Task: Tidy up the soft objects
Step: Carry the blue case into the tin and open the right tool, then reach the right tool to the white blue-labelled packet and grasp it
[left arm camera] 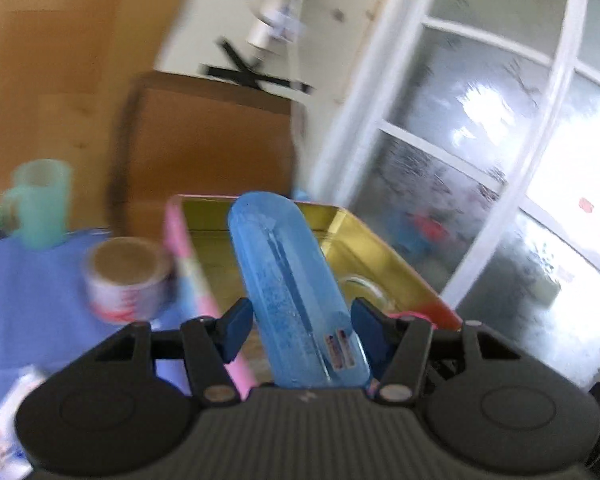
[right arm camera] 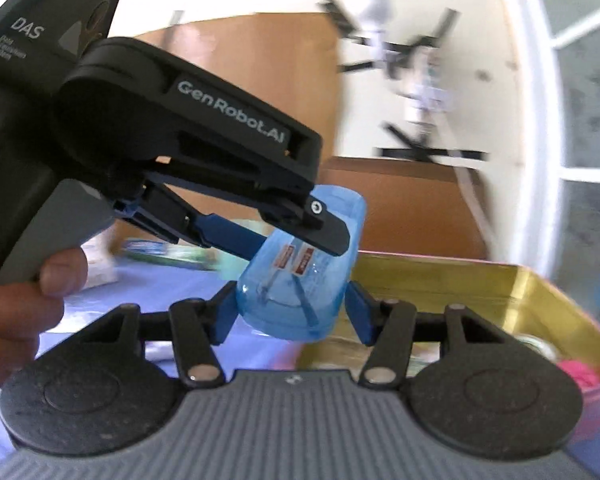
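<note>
A soft translucent blue oblong object (left arm camera: 296, 292) with small red labels is held up above the open gold-lined tin (left arm camera: 384, 256). My left gripper (left arm camera: 304, 326) is shut on its near end. In the right wrist view the same blue object (right arm camera: 300, 280) sits between the fingers of my right gripper (right arm camera: 290, 312), which also press on it. The left gripper's black body (right arm camera: 172, 148) reaches in from the upper left and clamps the object's far part. The tin (right arm camera: 540, 292) lies right and below, with something pink inside at the lower right.
A blue cloth (left arm camera: 32, 296) covers the table. On it stand a roll of tape (left arm camera: 128, 276) and a pale green mug (left arm camera: 40, 204), with a packet at the lower left. A cardboard box (left arm camera: 208, 148) stands behind the tin. A white-framed window (left arm camera: 480, 168) is at right.
</note>
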`<state>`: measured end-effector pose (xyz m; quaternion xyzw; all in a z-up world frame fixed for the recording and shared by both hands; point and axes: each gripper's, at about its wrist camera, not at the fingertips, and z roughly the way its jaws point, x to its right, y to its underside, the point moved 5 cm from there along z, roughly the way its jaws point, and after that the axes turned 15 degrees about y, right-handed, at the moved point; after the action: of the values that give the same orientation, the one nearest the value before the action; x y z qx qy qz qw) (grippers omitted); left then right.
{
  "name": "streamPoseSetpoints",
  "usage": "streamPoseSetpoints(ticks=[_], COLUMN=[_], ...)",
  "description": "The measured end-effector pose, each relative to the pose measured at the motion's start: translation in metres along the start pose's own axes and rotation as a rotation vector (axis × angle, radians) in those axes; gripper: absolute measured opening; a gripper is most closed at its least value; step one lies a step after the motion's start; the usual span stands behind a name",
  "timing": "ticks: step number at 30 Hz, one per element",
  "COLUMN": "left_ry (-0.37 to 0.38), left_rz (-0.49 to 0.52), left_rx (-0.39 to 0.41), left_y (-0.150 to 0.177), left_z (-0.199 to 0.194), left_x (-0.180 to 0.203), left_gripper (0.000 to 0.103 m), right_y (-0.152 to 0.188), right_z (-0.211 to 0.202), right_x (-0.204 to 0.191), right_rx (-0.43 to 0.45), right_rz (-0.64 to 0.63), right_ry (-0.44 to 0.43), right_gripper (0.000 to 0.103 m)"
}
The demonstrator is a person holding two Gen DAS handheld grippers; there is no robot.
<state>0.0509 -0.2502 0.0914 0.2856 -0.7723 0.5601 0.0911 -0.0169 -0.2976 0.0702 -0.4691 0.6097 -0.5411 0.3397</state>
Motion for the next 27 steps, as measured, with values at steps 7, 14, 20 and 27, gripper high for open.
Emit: streamPoseSetpoints(ticks=[7,14,20,27], left_ry=[-0.025,-0.07,-0.098,-0.223], left_rz=[0.02,-0.017,-0.028,-0.087], left_rx=[-0.061,-0.031,0.01,0.023], left_y=[-0.013,-0.008,0.004,0.038], left_z=[0.102,0.083,0.028,-0.048], left_x=[0.006,-0.009,-0.023,-0.061], left_gripper=[0.067,0.067,0.068,0.068], right_y=[0.012,0.022,0.018,-0.005], right_z=[0.054,0.062,0.038,0.016], right_x=[0.068,0.107,0.097,0.049], right_rx=[-0.077,-0.1,-0.078,-0.022], right_rz=[0.03,0.112,0.18,0.16], right_ry=[0.166,0.287,0.24,0.092], right_gripper=[0.06,0.062,0.062,0.062])
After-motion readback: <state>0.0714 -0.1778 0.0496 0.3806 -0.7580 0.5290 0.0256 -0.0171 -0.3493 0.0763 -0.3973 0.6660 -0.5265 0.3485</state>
